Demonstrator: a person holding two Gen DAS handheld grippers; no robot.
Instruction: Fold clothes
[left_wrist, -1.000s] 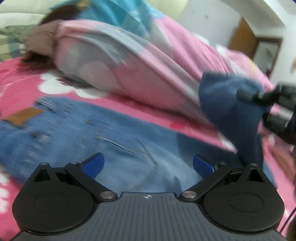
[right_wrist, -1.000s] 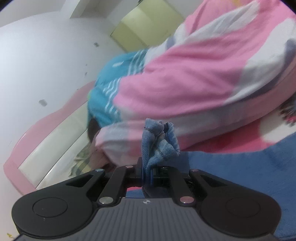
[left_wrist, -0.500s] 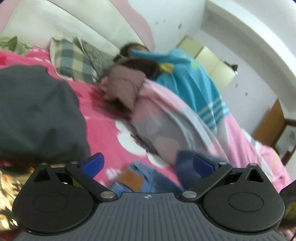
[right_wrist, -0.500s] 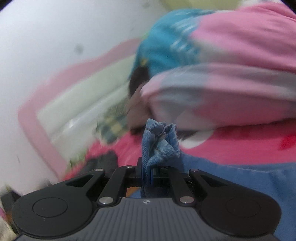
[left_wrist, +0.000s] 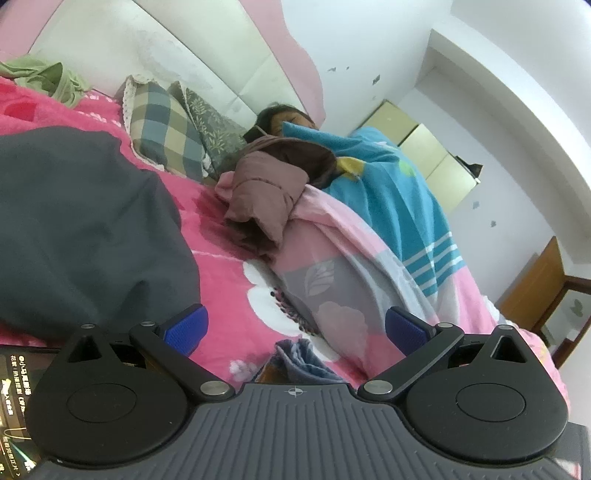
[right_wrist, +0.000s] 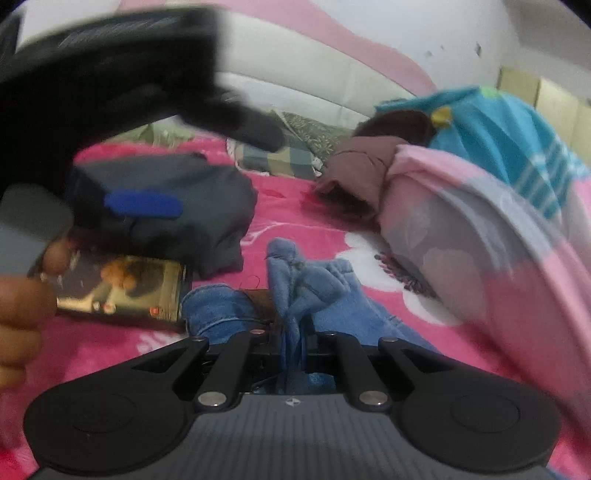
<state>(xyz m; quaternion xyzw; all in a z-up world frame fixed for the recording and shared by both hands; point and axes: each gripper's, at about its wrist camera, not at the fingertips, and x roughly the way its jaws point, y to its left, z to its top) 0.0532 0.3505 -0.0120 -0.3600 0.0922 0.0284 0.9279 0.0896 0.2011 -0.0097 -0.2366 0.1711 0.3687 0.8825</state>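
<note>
Here the left gripper (left_wrist: 293, 328) is hovering with its blue pads spread wide and nothing between them, while the right gripper (right_wrist: 293, 354) is clamping a bunched end of the blue jeans (right_wrist: 306, 280). The rest of the denim is lying on the pink floral bedspread (left_wrist: 221, 273) just ahead of the right tool; in the left wrist view only a small denim edge is peeking above the gripper body. A fold seems to be in progress, since one end is being held up over the garment, though how many layers are already lying beneath is hard to judge, the right view being blurred. The jeans are not yet forming a flat, squared bundle.

Reading left to right across the bed: a dark grey garment (left_wrist: 81, 221) is heaped at the left, a lit phone (right_wrist: 122, 291) is lying just beside the denim, checked pillows (left_wrist: 162, 129) are leaning by the headboard, and a person under a pink and blue quilt (left_wrist: 369, 236) is occupying the right side, crowding the folding space.
</note>
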